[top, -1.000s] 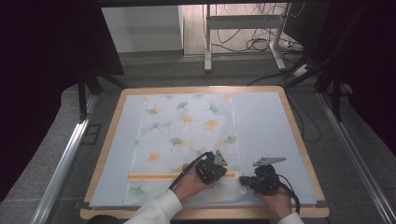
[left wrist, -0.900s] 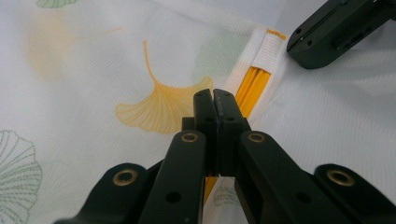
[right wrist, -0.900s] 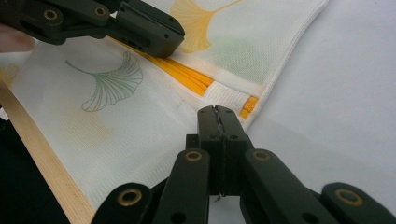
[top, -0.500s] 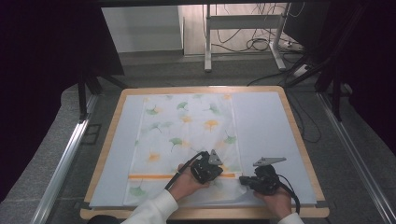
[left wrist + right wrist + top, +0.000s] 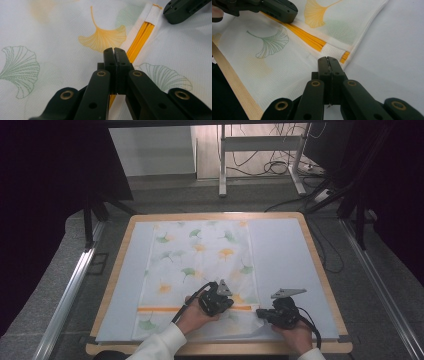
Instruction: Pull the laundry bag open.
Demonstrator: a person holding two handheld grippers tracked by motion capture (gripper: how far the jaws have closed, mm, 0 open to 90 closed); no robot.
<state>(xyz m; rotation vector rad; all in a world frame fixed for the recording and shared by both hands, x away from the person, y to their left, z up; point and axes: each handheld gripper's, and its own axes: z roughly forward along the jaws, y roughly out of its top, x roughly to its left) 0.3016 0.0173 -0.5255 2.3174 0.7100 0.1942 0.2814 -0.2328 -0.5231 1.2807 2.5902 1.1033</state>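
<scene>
Grey carpet floor (image 5: 60,270), metal stand (image 5: 260,142), tangled cables (image 5: 280,167), dark curtains (image 5: 45,195)

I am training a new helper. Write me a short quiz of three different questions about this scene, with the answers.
1. True or false: the left tool has its jaws shut.
2. Which colour is the stripe across the cloth? A) blue B) orange C) black
3. Near which edge of the cloth, seen from above, does the right tool sit?

Key
1. True; they meet with no gap, right over the stripe.
2. B.
3. Its right edge, near the bottom corner, by the end of the stripe.
</scene>
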